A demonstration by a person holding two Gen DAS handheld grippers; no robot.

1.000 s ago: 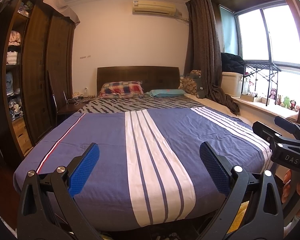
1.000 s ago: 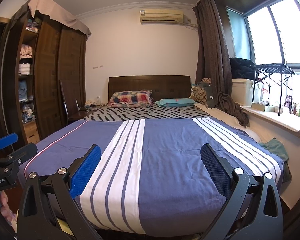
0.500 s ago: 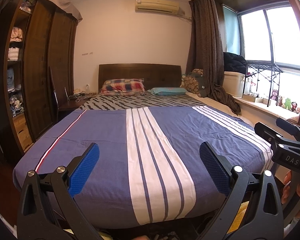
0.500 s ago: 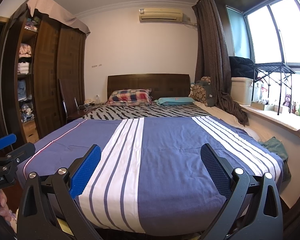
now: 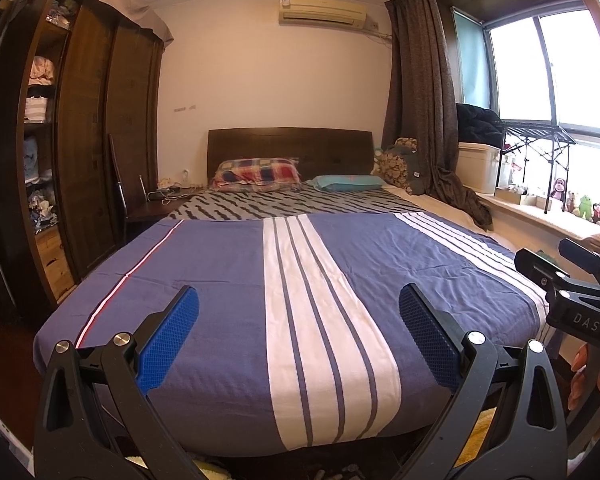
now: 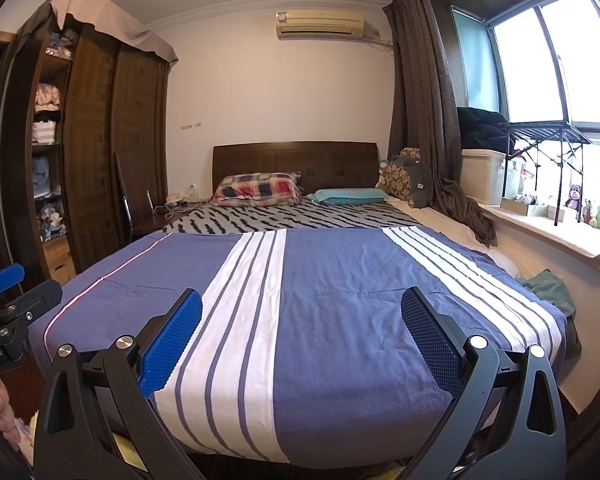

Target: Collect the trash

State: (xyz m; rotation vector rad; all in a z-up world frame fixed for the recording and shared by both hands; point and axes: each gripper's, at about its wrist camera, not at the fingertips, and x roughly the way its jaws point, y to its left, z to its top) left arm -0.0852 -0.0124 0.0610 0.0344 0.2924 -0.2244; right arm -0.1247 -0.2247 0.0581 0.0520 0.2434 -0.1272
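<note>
both grippers are held up at the near end of the bed (image 5: 228, 280), pointing along it toward the headboard (image 5: 290, 148). the left gripper (image 5: 296, 340) has its blue-padded fingers (image 5: 168, 340) spread wide apart with nothing between them, and the right gripper (image 6: 300, 340) is the same, its fingers (image 6: 172, 344) well apart and empty. a blue cover with white stripes (image 6: 340, 300) lies flat over the near part of the bed; farther on there is a black-and-grey patterned sheet (image 6: 284, 216), a plaid pillow (image 6: 258, 188) on the left and a teal pillow (image 6: 348, 196) to its right. a dark wardrobe (image 5: 96, 140) stands along the left wall, a brown curtain (image 5: 424, 100) hangs at the far right by the window, and small plush toys (image 6: 592, 212) sit on the sill. i can't pick out any trash on the bed; a crumpled green cloth (image 6: 548, 288) lies at the bed's right edge. just past the near edge, low down, something pale yellow (image 5: 472, 444) shows, too hidden to name.
</note>
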